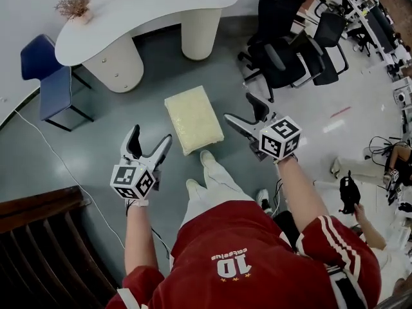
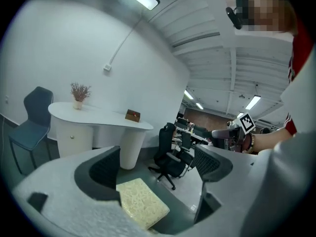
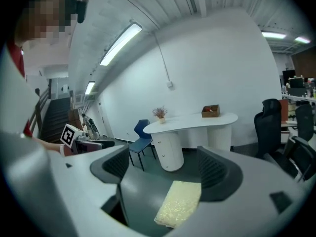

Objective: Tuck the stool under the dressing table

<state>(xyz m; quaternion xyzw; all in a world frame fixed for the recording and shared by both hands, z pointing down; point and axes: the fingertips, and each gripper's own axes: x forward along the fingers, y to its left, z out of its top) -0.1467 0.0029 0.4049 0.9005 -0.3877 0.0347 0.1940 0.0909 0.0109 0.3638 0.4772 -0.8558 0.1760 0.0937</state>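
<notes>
A blue chair [image 1: 46, 76] is being shown at far left, beside the white dressing table [image 1: 148, 8]. The left hand-held gripper [image 1: 152, 134] is being held with its jaws apart, empty. The cream-topped stool [image 1: 193, 118] is standing on the floor, apart from the table, between both grippers. The right hand-held gripper [image 1: 237, 106] is likewise being held agape, empty.

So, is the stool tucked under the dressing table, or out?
Out. The stool stands on the floor just ahead of the person's shoes, apart from the dressing table.
</notes>
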